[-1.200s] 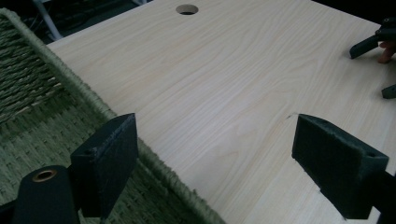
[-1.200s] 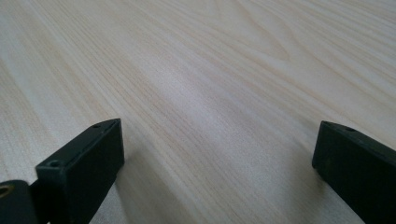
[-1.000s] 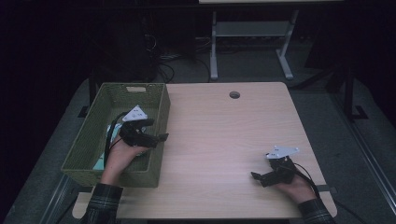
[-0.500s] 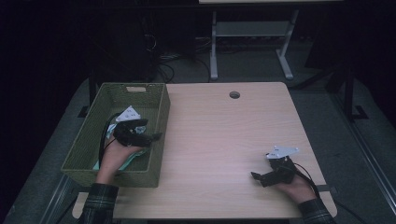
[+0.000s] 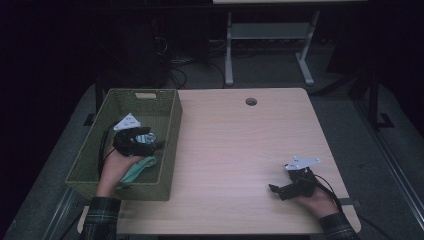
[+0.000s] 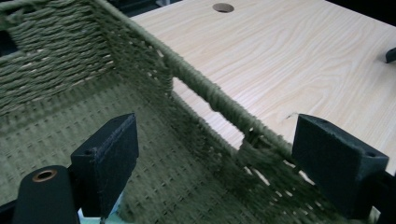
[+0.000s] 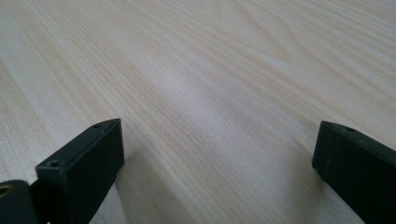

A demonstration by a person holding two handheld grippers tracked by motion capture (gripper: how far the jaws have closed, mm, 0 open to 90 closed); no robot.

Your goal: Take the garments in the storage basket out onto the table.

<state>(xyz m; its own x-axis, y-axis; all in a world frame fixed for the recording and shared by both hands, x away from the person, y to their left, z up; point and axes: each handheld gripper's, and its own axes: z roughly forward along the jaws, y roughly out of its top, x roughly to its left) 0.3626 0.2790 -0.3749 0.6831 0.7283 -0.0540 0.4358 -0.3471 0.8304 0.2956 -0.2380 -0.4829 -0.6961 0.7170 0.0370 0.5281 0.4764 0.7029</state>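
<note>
Inside the green woven basket (image 5: 170, 125) at the table's left, we see the left gripper (image 5: 150, 142) with its jaws spread wide, holding nothing, one jaw over the basket's right wall. A pale teal cloth (image 5: 137, 170) lies on the basket floor just near the hand. At the near right of the table (image 5: 240, 150), the right gripper (image 5: 276, 189) rests low, jaws wide and empty.

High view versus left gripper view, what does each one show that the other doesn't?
High view alone: the pale green cloth lying in the basket, the right gripper low over the table, and both forearms.

Left gripper view alone: the weave of the basket's near wall up close, between that gripper's wide-apart jaws.

Both: the green woven basket, the light wooden table and its round hole.
</note>
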